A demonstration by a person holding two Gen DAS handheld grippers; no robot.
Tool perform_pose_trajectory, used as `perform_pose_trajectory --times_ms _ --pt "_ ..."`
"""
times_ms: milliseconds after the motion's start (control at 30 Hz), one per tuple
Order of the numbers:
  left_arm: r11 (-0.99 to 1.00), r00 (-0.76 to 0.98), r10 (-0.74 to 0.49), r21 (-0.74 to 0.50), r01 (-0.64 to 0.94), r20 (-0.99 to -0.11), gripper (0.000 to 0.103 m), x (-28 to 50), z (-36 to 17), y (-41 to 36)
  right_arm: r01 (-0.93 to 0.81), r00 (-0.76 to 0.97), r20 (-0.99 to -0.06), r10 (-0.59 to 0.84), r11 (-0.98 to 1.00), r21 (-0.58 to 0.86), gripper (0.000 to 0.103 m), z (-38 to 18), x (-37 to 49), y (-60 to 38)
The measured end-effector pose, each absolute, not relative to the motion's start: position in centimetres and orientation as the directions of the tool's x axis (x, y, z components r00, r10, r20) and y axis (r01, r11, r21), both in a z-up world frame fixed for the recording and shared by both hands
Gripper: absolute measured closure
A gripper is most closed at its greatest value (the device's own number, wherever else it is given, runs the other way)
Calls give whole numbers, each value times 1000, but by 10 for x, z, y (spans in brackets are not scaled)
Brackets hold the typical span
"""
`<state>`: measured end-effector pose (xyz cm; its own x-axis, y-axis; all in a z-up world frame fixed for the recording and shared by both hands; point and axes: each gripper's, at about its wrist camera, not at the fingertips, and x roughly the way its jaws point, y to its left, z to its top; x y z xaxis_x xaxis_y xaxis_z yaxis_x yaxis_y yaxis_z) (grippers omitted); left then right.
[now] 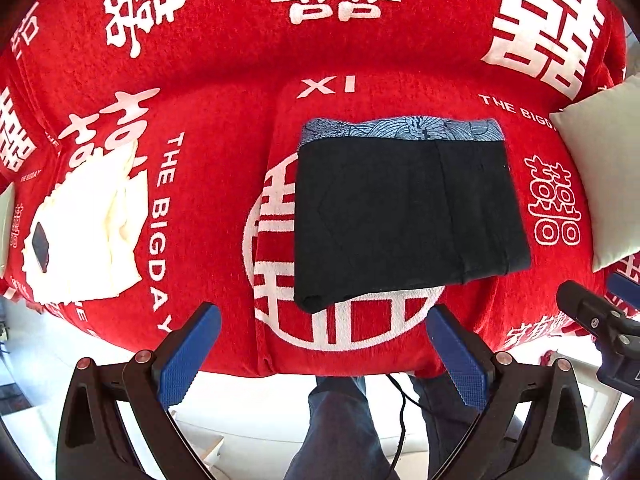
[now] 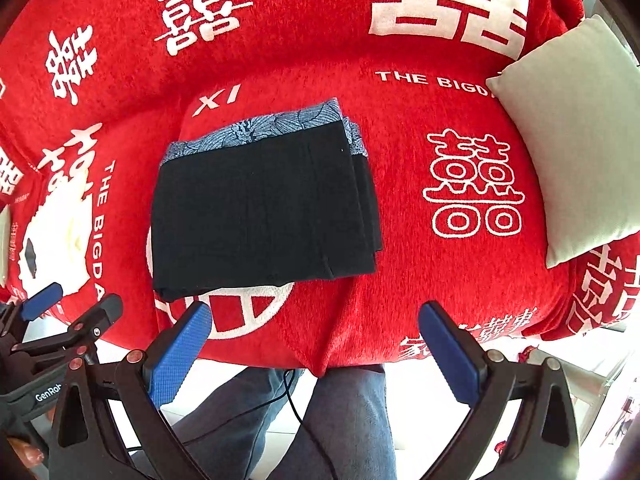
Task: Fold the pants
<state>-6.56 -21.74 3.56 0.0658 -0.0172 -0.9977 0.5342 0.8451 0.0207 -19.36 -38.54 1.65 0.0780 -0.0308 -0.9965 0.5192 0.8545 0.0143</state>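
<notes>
Item 1, far left: white cloth point(image 1: 86, 232), crumpled, lying on the red cover point(image 1: 224, 128) near its left edge; a small dark object point(image 1: 40, 246) rests on top of it, kind not discernible.

Item 2: left tool point(image 1: 324, 354), jaws spread wide, blue pads point(image 1: 188, 360) bare, nothing held. It hangs off the near edge of the cover, short of the pants.

Item 3, centre: black pants point(image 1: 404, 216), folded into a compact flat rectangle of several layers, patterned blue-grey waistband point(image 1: 400, 128) along the far edge. Lies on the red cover over a white circular emblem, apart from both tools.

Item 4: right tool point(image 2: 316, 350), jaws likewise wide apart, blue pads point(image 2: 452, 356) empty. Positioned at the near edge, the pants ahead and to its left.

Item 5, right: pale cushion point(image 2: 576, 136), resting on the cover, well apart from the pants.

Item 6, support: red cover printed with white characters and the words "THE BIGDAY".

Item 7, below: person's legs in blue jeans point(image 2: 352, 420), with a thin black cable point(image 2: 296, 404) across them.
</notes>
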Motion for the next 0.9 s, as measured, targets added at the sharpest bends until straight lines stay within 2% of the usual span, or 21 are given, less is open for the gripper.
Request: perform_pose_trajectory --times_ms 900 --pt "839 54 -23 11 544 -998 0 -61 38 -221 468 52 -996 -73 883 -41 0 20 -173 -380"
